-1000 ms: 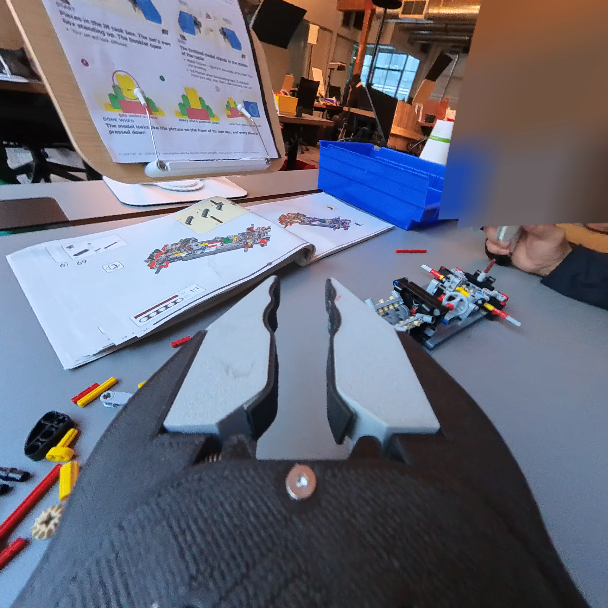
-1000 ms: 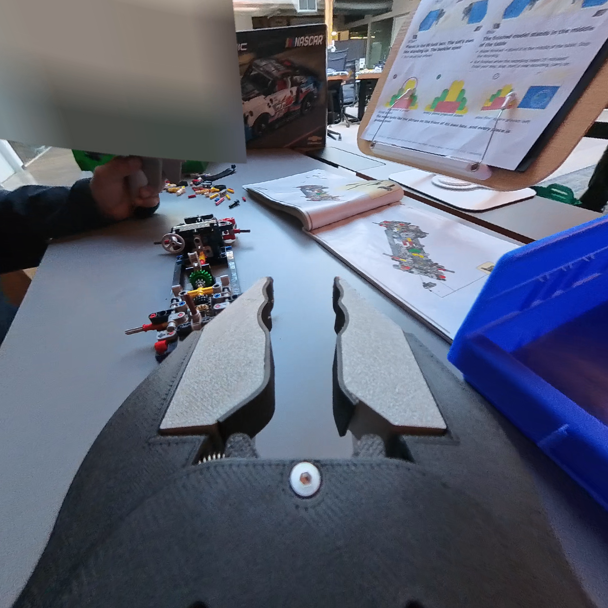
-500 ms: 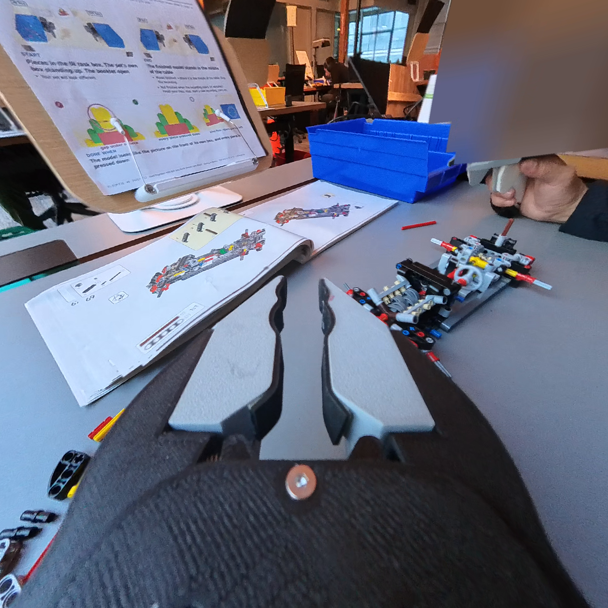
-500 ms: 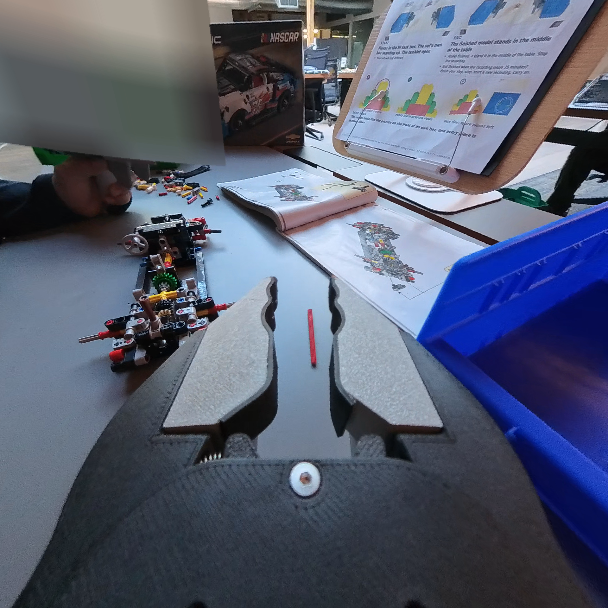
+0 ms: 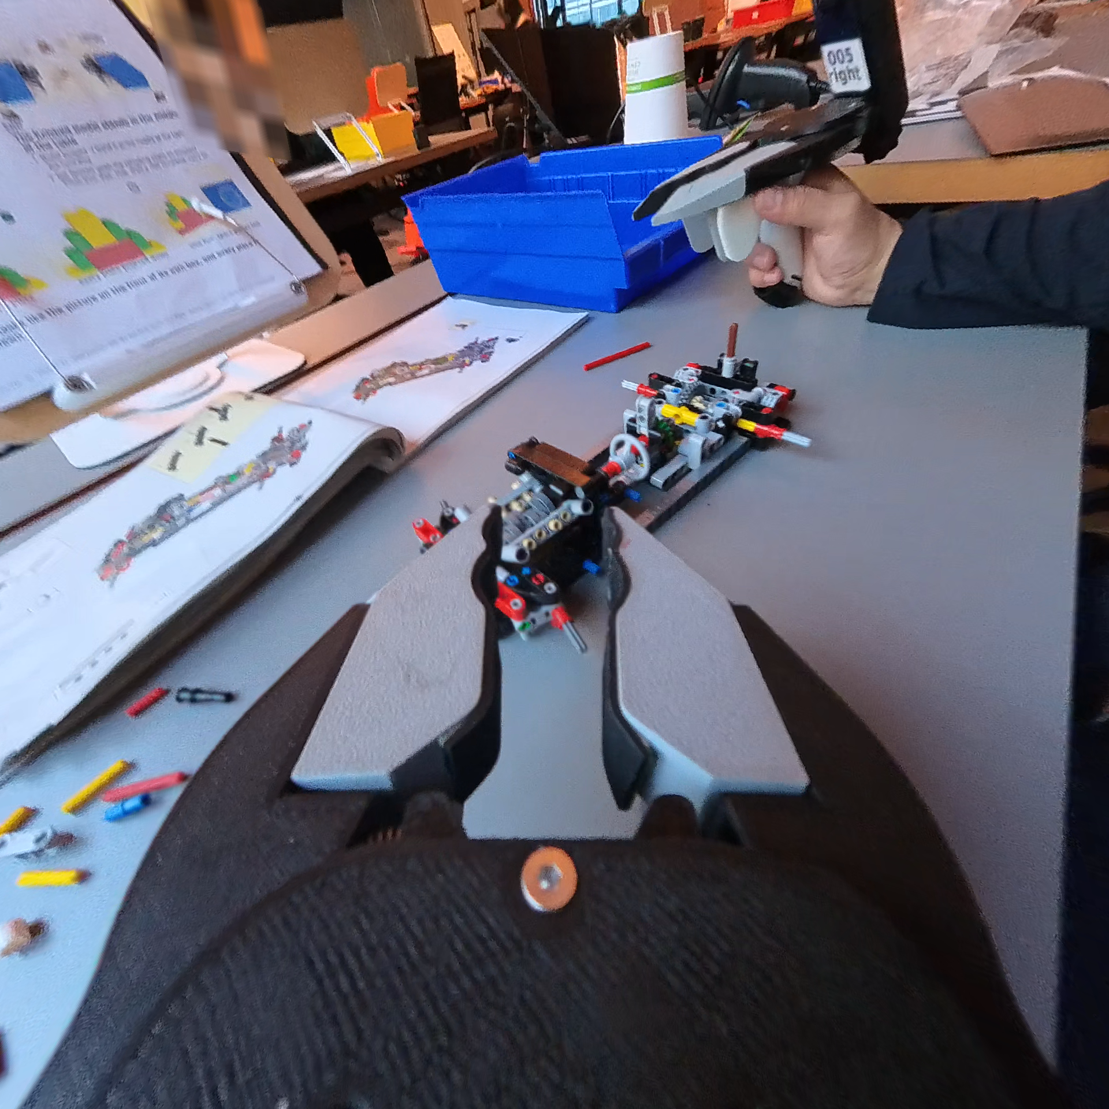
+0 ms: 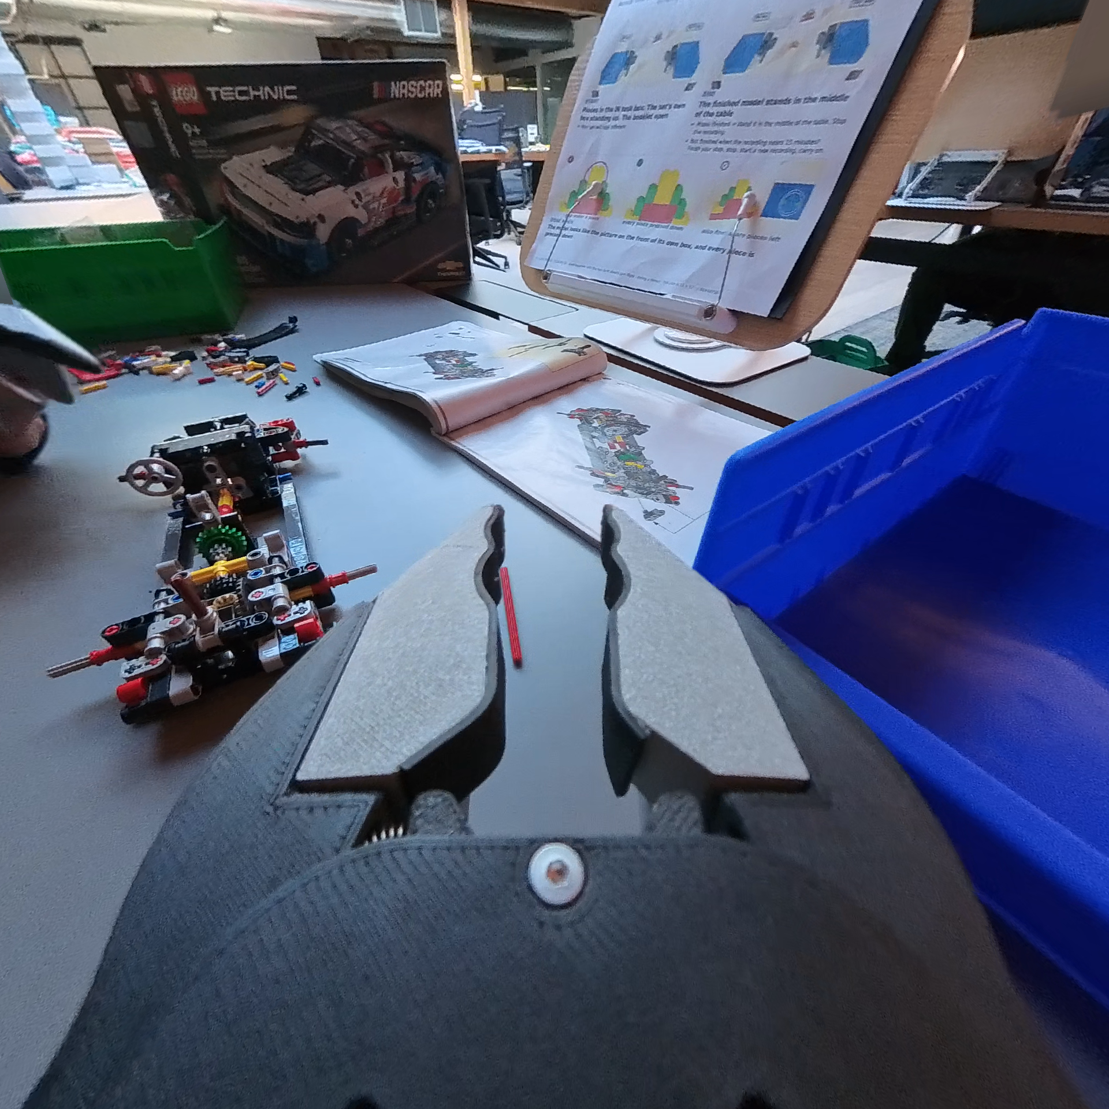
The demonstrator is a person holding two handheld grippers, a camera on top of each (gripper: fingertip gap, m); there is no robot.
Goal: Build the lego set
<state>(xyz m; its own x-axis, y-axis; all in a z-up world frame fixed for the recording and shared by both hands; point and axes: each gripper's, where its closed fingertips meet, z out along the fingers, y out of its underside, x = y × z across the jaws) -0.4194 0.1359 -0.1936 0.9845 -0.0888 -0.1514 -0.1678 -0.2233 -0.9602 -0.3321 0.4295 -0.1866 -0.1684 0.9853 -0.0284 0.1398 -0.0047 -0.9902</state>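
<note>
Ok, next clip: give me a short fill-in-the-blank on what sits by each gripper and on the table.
1. The thin rod lying on the table between the right gripper's open fingers is coloured ____.
2. The left gripper's open fingers straddle one end of the brick-built ____.
3. The bin just right of the right gripper is coloured ____.
4. The instruction booklet lies ____ on the table.

Missing words: red; chassis; blue; open
</note>
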